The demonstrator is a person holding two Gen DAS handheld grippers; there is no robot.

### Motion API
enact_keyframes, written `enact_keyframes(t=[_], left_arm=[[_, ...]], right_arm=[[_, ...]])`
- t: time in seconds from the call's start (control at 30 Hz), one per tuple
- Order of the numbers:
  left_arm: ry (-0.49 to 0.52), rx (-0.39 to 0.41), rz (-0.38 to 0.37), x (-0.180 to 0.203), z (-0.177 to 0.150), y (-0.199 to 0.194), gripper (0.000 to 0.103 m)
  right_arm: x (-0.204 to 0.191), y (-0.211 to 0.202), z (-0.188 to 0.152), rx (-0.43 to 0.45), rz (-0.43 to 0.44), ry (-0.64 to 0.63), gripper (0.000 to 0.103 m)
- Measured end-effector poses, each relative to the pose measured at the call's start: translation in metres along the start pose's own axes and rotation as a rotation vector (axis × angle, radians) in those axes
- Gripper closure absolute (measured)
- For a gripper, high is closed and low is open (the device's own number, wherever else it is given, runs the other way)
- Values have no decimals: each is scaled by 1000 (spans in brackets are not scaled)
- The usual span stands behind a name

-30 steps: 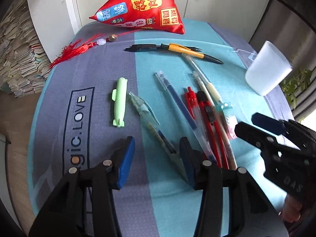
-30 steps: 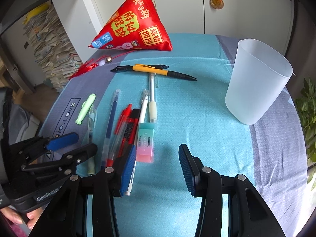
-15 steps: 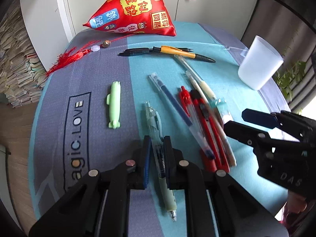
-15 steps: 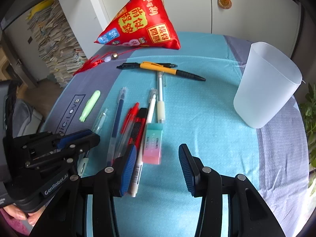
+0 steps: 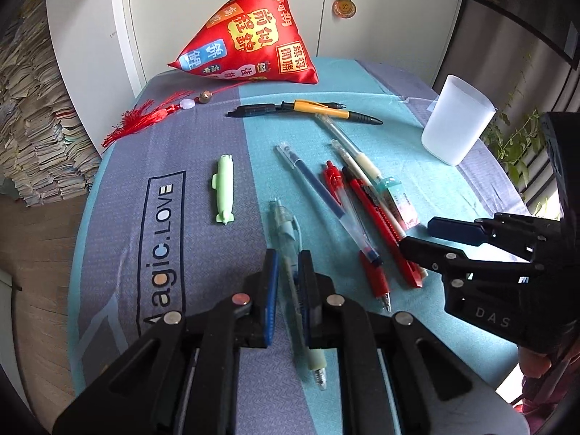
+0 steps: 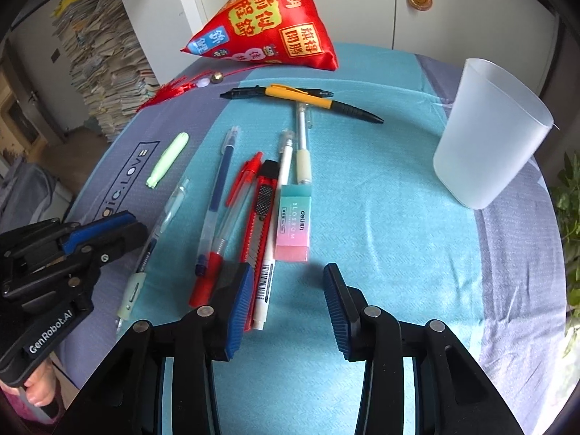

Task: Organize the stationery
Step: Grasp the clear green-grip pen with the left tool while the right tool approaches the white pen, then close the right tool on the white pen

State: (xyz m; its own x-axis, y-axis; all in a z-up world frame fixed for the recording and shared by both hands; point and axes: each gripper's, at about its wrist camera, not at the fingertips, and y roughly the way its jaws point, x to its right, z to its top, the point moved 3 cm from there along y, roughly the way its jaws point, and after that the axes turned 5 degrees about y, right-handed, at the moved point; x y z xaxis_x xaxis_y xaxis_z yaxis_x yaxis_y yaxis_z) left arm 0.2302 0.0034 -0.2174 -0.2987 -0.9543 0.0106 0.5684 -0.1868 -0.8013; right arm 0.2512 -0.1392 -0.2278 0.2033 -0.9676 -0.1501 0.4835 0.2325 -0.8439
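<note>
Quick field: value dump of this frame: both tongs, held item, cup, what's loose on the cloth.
left tongs: shut on clear pen, held mid-barrel
right tongs: open, holding nothing, above cloth near eraser
cup: upright, looks empty, right side of cloth
loose: green pen, blue pen, red pen, utility knife, white pens, yellow pen, black pen
backdrop: red pouch
</note>
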Motion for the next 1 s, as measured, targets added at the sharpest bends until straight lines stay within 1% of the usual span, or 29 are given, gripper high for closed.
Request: enact_keyframes(t=[0.07,0.13,0.17,0.2,0.3,0.4,0.57,0.63,0.7,0.77,0.83,0.87,0.9,0.93,1.0], left_arm=[[-1,4,-6,0,1,1,94],[0,5,-10,1,0,2,94],[2,5,-11,2,0,2,94],[3,5,-12,2,0,3,94],[-6,4,-18,0,-1,4,94],[-13,5,-20,-2,-2,4,94],[-14,-2,-23,-4,-4,7,94],[-21,-17,-31,-5,-6,10,94],[-41,-16,-48,-6,-5,11,94],[-46,-22,-67,-5,-3,13,93],[-58,-44,-84,-2,-1,18,89],[-62,-50,-91,-1,-1,19,84],[-63,-55,-103,1,-1,21,82],[-56,-58,-105,3,-1,23,80],[-35,-52,-84,8,-2,24,83]], right_arm=[[1,-1,-1,1,3,-1,67],[-2,-2,-2,0,9,-9,74],[-4,-2,-2,-1,16,-14,80],[-5,-3,-2,0,18,-20,82],[-8,-2,-3,6,14,-39,84],[-6,-2,-2,6,14,-24,84],[0,-4,-2,13,-16,-7,84],[0,-4,-2,12,-20,-10,84],[-1,-4,-3,10,-14,-14,84],[-2,-4,-3,11,-12,-14,84],[-2,-3,-3,6,2,-7,84],[-1,-3,-3,-1,18,5,84],[-1,-3,-3,-10,38,12,84],[-1,-3,-4,-24,67,16,84],[-4,-4,-8,-44,113,7,91]])
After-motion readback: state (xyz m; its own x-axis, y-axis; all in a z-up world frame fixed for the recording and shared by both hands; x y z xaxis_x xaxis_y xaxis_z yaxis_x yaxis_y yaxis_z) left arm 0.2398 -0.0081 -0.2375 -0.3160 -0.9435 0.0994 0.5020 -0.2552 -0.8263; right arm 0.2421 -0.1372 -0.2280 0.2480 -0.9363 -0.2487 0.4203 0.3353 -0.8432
